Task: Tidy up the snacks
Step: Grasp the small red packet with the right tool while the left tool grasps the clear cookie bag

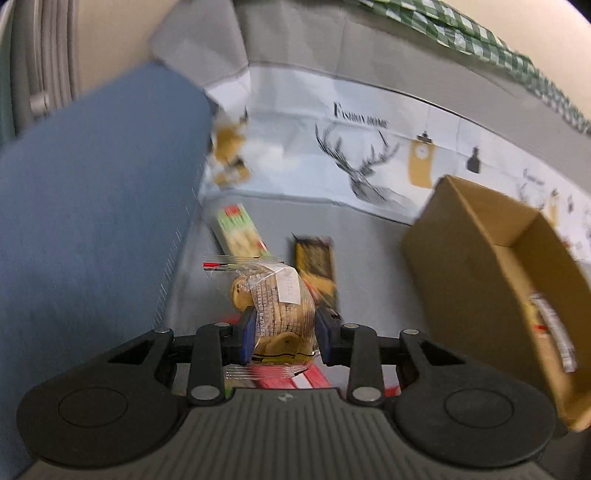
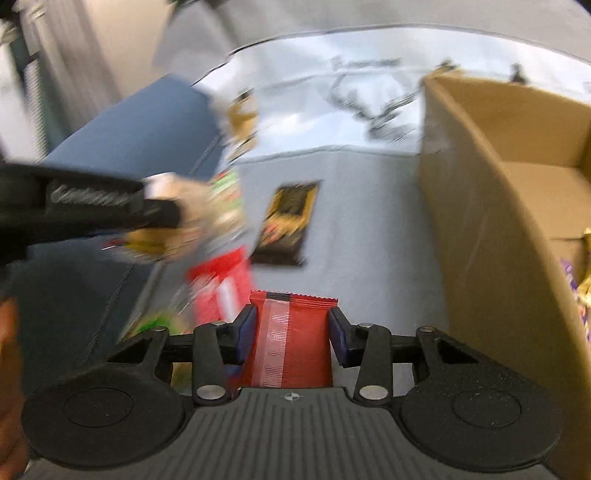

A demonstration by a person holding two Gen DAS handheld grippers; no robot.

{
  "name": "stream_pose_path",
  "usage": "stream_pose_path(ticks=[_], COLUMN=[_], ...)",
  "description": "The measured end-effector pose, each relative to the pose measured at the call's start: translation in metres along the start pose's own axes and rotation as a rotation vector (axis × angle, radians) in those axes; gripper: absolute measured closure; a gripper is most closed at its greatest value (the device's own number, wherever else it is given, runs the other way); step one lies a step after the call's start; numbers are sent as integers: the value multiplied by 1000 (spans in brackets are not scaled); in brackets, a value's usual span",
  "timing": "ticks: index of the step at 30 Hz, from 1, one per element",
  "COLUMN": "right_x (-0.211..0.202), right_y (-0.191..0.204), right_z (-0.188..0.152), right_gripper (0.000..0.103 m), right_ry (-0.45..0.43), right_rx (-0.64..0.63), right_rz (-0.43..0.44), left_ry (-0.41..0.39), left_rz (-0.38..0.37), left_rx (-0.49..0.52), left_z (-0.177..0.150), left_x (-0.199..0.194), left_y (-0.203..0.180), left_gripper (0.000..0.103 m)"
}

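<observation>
My left gripper (image 1: 284, 334) is shut on a clear bag of cookies (image 1: 275, 301) and holds it above the grey surface. It also shows blurred at the left of the right wrist view (image 2: 173, 218). My right gripper (image 2: 291, 332) is shut on a red snack packet (image 2: 291, 339). A cardboard box (image 1: 495, 280) stands to the right, and in the right wrist view (image 2: 491, 229) a few wrapped snacks lie inside it. A black and yellow packet (image 1: 316, 262) and a green and red packet (image 1: 240, 230) lie on the surface ahead.
A blue cushion (image 1: 92, 206) runs along the left. A white cloth with a deer print (image 1: 369, 162) lies at the back. More red packets (image 2: 221, 284) lie on the grey surface under the grippers. A green checked cloth (image 1: 480, 33) is at the far back.
</observation>
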State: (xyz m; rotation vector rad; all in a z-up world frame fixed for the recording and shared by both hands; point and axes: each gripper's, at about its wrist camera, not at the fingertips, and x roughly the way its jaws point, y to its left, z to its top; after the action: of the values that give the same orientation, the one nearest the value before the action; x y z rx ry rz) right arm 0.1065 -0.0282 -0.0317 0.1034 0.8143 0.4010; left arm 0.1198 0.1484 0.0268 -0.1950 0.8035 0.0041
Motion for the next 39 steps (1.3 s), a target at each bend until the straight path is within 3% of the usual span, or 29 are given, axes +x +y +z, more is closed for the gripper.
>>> stream_pose_path(ticks=[3, 8, 10, 14, 17, 20, 28, 34, 39], right_x=[-17, -42, -45, -41, -24, -22, -29, -29, -29], right_y=[1, -1, -6, -19, -25, -26, -24, -14, -10], right_z=[-11, -35, -44, -58, -62, -62, -64, -69, -70], right_gripper=[60, 60, 60, 59, 54, 53, 44, 43, 54], right_ry=[52, 62, 74, 70, 115, 103, 155, 158, 144], right_rx=[-48, -121, -141, -159, -147, -157, -201, -297, -326], right_rz=[61, 83, 60, 54, 47, 61, 61, 31, 24], left_ry=[79, 232, 231, 231, 243, 247, 259, 276, 280], left_rz=[-78, -97, -102, -74, -54, -36, -21, 6, 13], left_rx=[-58, -80, -86, -96, -88, -80, -75, -52, -37], left_z=[-9, -21, -21, -20, -21, -19, -16, -17, -19], left_x=[3, 26, 26, 30, 33, 37, 50, 57, 58], left_y=[3, 6, 7, 4, 3, 1, -13, -23, -24], left_gripper=[66, 62, 61, 46, 38, 35, 34, 34, 34])
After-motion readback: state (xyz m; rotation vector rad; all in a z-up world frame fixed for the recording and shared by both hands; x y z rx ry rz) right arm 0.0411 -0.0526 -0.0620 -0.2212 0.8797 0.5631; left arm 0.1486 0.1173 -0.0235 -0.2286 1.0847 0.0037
